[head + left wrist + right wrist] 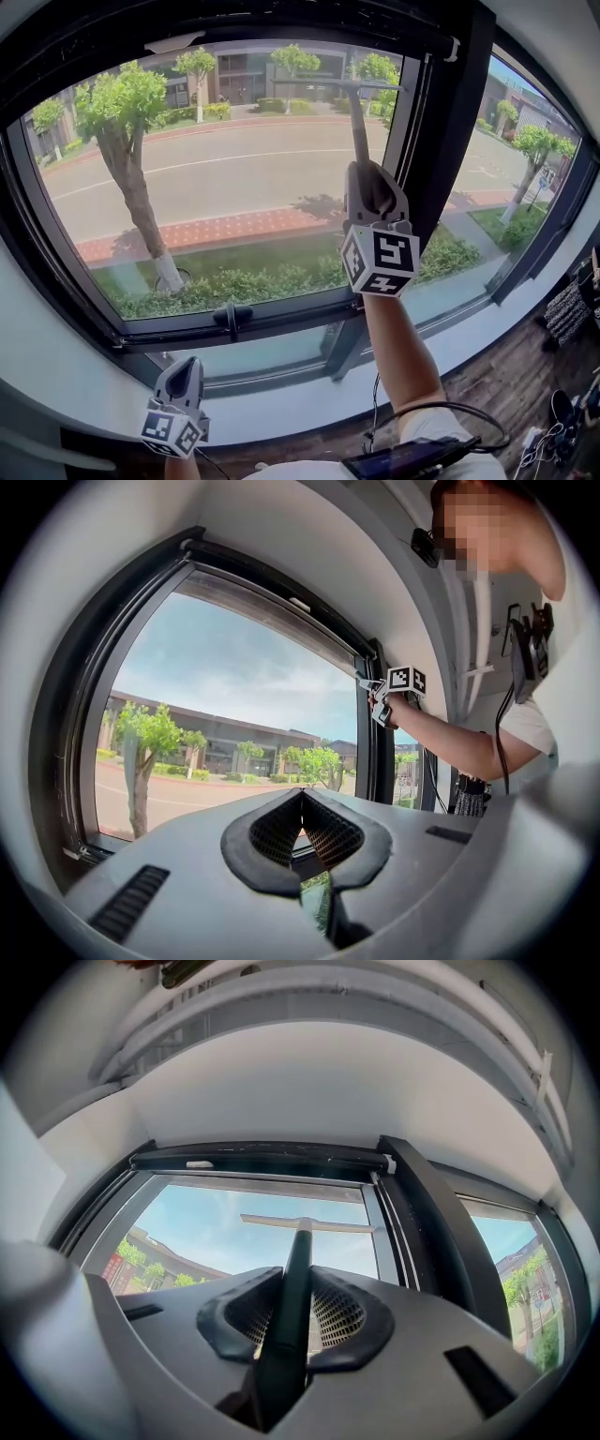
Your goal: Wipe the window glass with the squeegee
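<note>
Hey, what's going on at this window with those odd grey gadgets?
A person is cleaning the window glass with two hand-held grippers. The right gripper is clamped on the handle of the squeegee and holds it high, with the blade level near the pane's upper right corner. The left gripper hangs low by the sill, jaws together and empty. Whether the blade touches the glass can't be told.

Dark squeegee (296, 1269), black window frame (450, 141)

Squeegee (359, 127) seemingly against upper glass (234, 178)
</note>
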The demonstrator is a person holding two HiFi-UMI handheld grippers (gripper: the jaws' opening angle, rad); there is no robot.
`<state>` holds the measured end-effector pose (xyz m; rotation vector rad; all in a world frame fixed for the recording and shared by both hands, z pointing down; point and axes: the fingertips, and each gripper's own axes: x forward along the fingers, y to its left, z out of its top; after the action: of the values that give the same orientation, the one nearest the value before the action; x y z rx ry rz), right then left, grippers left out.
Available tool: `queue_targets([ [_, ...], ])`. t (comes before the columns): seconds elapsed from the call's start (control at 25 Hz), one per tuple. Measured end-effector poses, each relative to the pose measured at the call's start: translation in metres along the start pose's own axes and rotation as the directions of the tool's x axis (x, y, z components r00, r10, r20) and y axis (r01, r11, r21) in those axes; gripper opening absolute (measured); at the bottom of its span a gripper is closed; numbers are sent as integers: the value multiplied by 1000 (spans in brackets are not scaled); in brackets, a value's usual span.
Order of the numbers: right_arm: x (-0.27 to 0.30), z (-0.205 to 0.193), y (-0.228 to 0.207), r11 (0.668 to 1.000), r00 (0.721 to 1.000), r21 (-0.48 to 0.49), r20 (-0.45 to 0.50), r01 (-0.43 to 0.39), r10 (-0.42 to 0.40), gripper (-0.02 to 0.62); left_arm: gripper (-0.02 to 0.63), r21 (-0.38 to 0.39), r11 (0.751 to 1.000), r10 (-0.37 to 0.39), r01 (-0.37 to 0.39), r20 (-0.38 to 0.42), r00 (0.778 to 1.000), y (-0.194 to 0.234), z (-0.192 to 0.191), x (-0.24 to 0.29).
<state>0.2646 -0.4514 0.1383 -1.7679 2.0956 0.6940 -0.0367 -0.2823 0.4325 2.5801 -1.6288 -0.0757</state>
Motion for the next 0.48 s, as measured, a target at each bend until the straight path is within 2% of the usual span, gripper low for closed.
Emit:
queue_targets([
  [0.48,-33,-43,7,1000,998,7,-68,-1,2,98,15,1,1000,-9,9,-8,1000,-4,-4,-3],
])
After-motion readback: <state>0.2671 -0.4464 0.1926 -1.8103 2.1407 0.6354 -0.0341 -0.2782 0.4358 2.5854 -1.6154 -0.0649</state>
